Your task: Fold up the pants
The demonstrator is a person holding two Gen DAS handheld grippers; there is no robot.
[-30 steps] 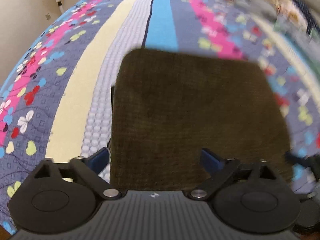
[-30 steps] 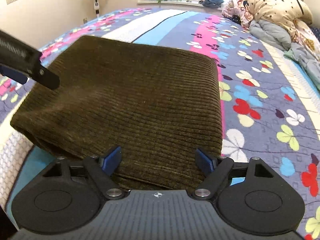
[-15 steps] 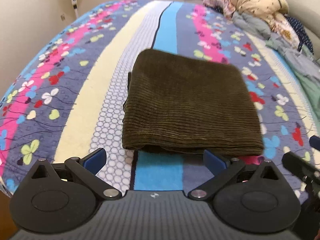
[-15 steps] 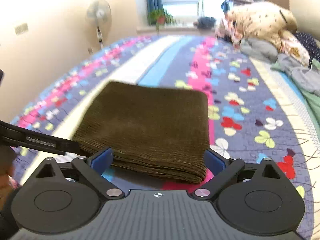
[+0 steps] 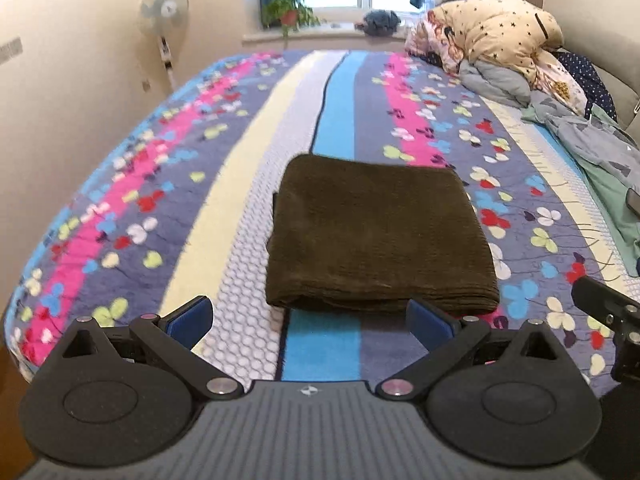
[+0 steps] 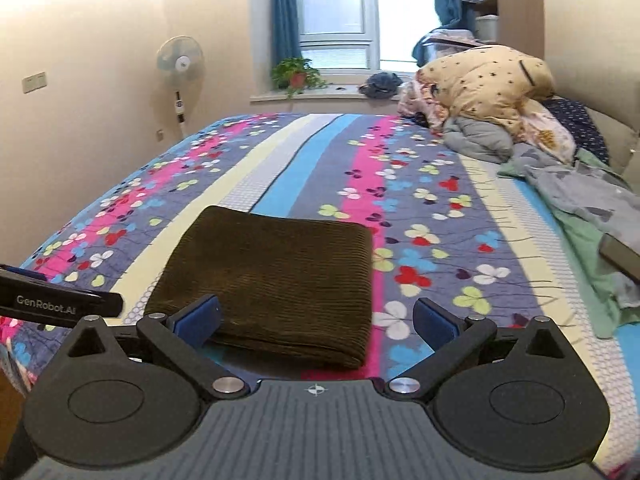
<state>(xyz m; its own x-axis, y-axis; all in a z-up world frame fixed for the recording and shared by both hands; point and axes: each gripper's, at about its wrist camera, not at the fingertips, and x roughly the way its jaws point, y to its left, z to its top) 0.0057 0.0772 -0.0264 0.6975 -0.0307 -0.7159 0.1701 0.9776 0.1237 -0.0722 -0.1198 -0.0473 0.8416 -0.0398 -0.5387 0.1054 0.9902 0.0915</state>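
The dark olive corduroy pants (image 5: 376, 236) lie folded into a flat rectangle on the striped floral bedspread (image 5: 160, 184), near the bed's front edge. They also show in the right wrist view (image 6: 276, 280). My left gripper (image 5: 310, 318) is open and empty, held back just short of the pants' near edge. My right gripper (image 6: 316, 318) is open and empty, at the pants' near right corner. The right gripper's body (image 5: 612, 312) shows at the right edge of the left wrist view; the left gripper's body (image 6: 60, 302) shows at the left edge of the right wrist view.
A heap of quilts and clothes (image 6: 492, 108) lies at the far right of the bed, with loose garments (image 6: 592, 216) along the right side. A standing fan (image 6: 180, 68) is by the left wall. A potted plant (image 6: 296, 74) sits on the windowsill.
Both grippers have pulled back and up from the folded pants, which now look smaller and farther away. The pants have stayed in place.
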